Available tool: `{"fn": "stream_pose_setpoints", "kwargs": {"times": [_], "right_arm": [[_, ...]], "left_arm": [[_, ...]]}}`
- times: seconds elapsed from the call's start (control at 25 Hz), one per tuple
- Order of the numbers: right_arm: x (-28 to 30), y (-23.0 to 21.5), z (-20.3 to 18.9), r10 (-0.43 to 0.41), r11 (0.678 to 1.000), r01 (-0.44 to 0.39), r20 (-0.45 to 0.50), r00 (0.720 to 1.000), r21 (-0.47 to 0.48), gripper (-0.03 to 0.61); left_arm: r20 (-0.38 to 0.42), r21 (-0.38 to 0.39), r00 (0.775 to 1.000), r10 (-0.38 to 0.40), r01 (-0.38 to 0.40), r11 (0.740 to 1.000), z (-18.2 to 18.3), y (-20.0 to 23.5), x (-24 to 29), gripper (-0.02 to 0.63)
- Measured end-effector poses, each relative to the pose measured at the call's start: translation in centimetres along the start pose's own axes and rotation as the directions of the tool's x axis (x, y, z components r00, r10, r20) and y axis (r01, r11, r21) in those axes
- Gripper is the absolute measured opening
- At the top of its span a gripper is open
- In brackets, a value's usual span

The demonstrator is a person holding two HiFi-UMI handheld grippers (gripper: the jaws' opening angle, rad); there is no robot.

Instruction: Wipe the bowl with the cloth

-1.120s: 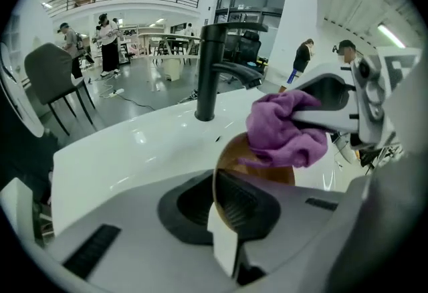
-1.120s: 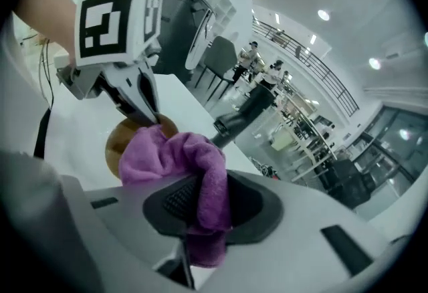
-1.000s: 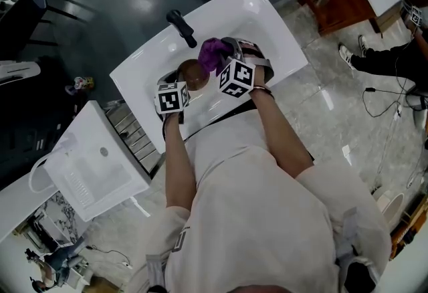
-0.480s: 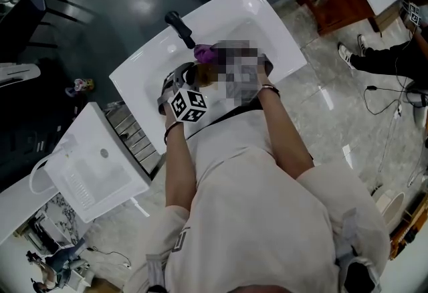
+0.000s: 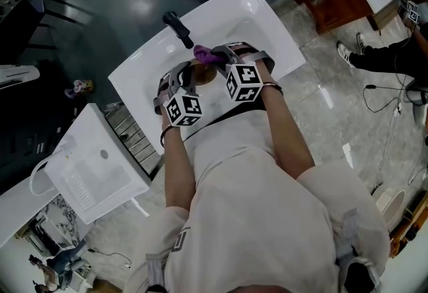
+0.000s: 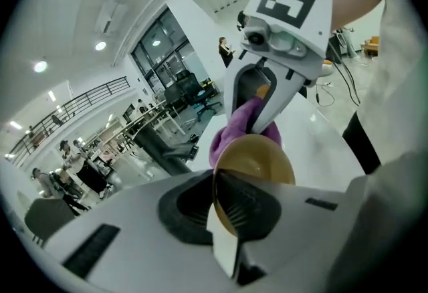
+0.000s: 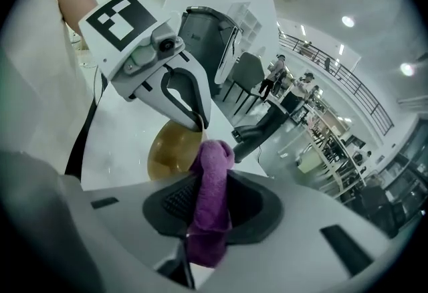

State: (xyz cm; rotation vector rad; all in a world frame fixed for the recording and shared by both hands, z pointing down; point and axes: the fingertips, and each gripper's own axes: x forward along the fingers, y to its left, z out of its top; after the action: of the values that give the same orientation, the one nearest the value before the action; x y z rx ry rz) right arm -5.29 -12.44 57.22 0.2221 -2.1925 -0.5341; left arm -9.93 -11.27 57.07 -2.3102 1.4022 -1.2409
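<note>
2 grips set: left gripper (image 6: pixel 224 221) clamps bowl (image 6: pixel 257 159) rim, right gripper (image 7: pixel 204 221) pinches purple cloth (image 7: pixel 212 181); bowl at 11 o'clock, sweep inside firmly.

From the head we look steeply down on the sink (image 5: pixel 264 21); both gripper cameras face each other closely across the bowl (image 6: pixel 257 156).

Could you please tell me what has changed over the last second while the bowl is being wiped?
The left gripper shifted slightly toward the person and the right gripper, bringing the bowl up against the purple cloth. The head view now shows less of both. Unchanged: the left gripper is clamped on the bowl's rim, the right on the cloth, and both are over the white sink.
</note>
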Motion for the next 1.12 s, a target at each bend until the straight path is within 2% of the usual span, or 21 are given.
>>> {"fn": "stream_pose_setpoints", "kwargs": {"times": [0.12, 0.2, 0.28, 0.36, 0.4, 0.48, 0.56, 0.64, 0.68, 0.8, 0.88, 0.96, 1.12], "right_arm": [[-0.2, -0.1, -0.3, -0.001, 1.0, 0.001, -0.001, 1.0, 0.005, 0.089], [-0.3, -0.1, -0.3, 0.0, 1.0, -0.001, 0.006, 1.0, 0.011, 0.089], [-0.4, 0.0, -0.1, 0.006, 1.0, -0.007, 0.021, 1.0, 0.019, 0.089], [-0.6, -0.1, 0.3, 0.009, 1.0, -0.01, 0.038, 0.999, 0.02, 0.089], [-0.6, -0.2, 0.5, 0.008, 1.0, -0.008, 0.045, 0.999, 0.019, 0.089], [-0.7, -0.3, 0.7, 0.004, 1.0, -0.005, 0.051, 0.999, 0.018, 0.089], [-0.7, -0.1, 1.0, 0.006, 1.0, -0.007, 0.056, 0.998, 0.015, 0.089], [-0.6, 0.3, 1.3, 0.011, 1.0, -0.011, 0.062, 0.998, 0.011, 0.089], [-0.6, 0.5, 1.4, 0.014, 1.0, -0.014, 0.064, 0.998, 0.007, 0.089], [-0.4, 1.1, 1.7, 0.036, 0.999, -0.036, 0.063, 0.997, -0.004, 0.089], [-0.3, 1.5, 2.0, 0.055, 0.998, -0.055, 0.064, 0.996, -0.006, 0.089], [-0.1, 2.0, 2.2, 0.071, 0.997, -0.071, 0.065, 0.995, -0.008, 0.089], [0.2, 3.1, 2.8, 0.106, 0.994, -0.106, 0.073, 0.992, -0.012, 0.089]], "left_arm": [[0.058, -0.114, 0.998, -0.014, 0.021, 0.993, 0.1, 0.4, -0.5, 0.014], [0.092, -0.226, 0.995, -0.033, 0.054, 0.973, -0.1, 0.6, -0.6, 0.014], [0.118, -0.356, 0.992, -0.044, 0.083, 0.931, -0.8, 0.7, -0.7, 0.014], [0.135, -0.498, 0.99, -0.033, 0.097, 0.862, -1.9, 1.1, -0.6, 0.014], [0.145, -0.57, 0.989, -0.02, 0.1, 0.815, -2.4, 1.4, -0.6, 0.014], [0.158, -0.704, 0.987, 0.011, 0.105, 0.702, -3.4, 2.2, -0.5, 0.014], [0.162, -0.817, 0.986, 0.038, 0.112, 0.566, -4.6, 2.9, -0.5, 0.014], [0.162, -0.891, 0.985, 0.052, 0.124, 0.437, -5.6, 3.1, -0.4, 0.014], [0.159, -0.913, 0.986, 0.056, 0.125, 0.388, -5.9, 3.1, -0.3, 0.014], [0.128, -0.952, 0.99, 0.06, 0.106, 0.288, -7.0, 2.8, 0.0, 0.014], [0.102, -0.975, 0.992, 0.067, 0.086, 0.204, -7.9, 2.6, 0.1, 0.014], [0.097, -0.991, 0.993, 0.071, 0.09, 0.095, -8.5, 2.4, 0.3, 0.014], [0.131, -0.975, 0.988, 0.084, 0.143, -0.171, -9.1, 1.6, 0.7, 0.012]]}}
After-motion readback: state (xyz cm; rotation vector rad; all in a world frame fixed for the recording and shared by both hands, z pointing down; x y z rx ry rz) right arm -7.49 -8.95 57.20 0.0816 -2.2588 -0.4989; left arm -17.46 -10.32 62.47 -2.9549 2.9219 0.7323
